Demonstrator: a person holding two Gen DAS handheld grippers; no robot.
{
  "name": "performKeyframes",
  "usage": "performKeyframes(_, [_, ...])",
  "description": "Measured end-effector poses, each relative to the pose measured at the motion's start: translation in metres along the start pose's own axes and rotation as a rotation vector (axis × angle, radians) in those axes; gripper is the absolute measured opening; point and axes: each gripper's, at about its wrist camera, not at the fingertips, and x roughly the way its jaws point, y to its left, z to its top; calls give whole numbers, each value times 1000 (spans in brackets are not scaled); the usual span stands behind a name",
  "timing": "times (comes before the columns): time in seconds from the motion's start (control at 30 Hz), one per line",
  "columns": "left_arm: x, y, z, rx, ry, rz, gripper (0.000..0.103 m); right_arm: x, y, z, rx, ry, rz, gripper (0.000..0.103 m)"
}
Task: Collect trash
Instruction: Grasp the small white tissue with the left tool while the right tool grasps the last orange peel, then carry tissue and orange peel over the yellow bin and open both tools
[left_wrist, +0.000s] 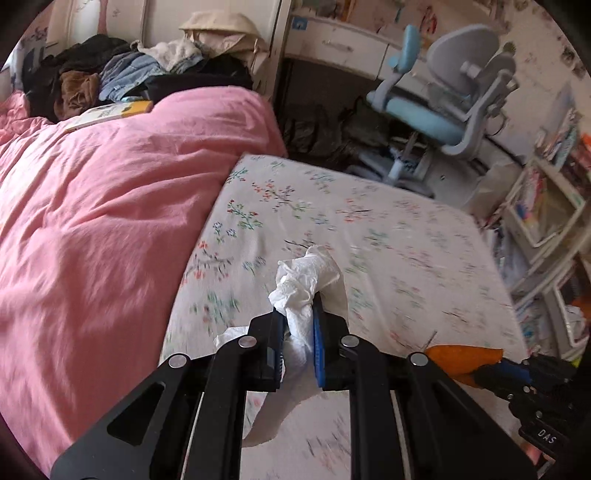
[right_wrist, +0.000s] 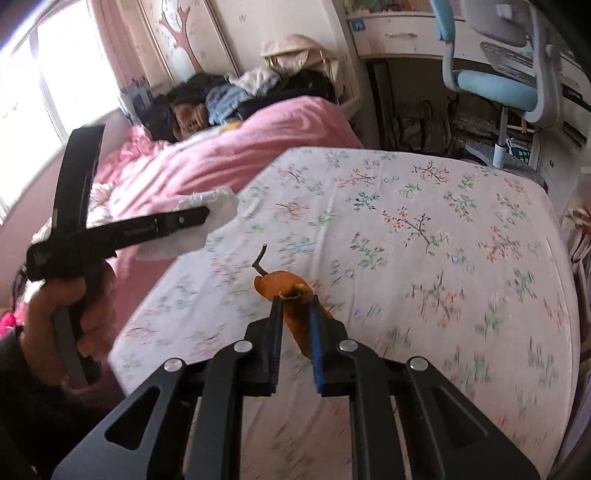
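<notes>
While left tongs (left_wrist: 299, 314) clamp tissue (left_wrist: 306, 280), right tongs (right_wrist: 295, 299) clamp leaf (right_wrist: 291, 291); quilt (left_wrist: 92, 221) beside.

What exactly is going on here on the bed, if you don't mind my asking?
A person is collecting trash off the bed with a handheld gripper in each hand. The left gripper is shut on a crumpled white tissue, and the right gripper is shut on an orange dried leaf. Both pieces are clear of the floral sheet. No bin shows in either view.

tissue (left_wrist: 308, 280): lower end hidden between fingers | floral sheet (left_wrist: 388, 258): motion-blurred | shelf (left_wrist: 546, 206): contents illegible
</notes>
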Motion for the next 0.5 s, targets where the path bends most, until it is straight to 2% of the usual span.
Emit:
performKeyframes(0.2, [-56, -6, -45, -21, -29, -35, 13, -50, 25, -45, 33, -58, 79, 14])
performKeyframes(0.3, [-79, -9, -75, -33, -25, -53, 13, -65, 35, -73, 38, -36, 105, 14])
performKeyframes(0.5, [-111, -25, -135, 7, 8, -75, 13, -87, 56, -115, 14, 29, 121, 14])
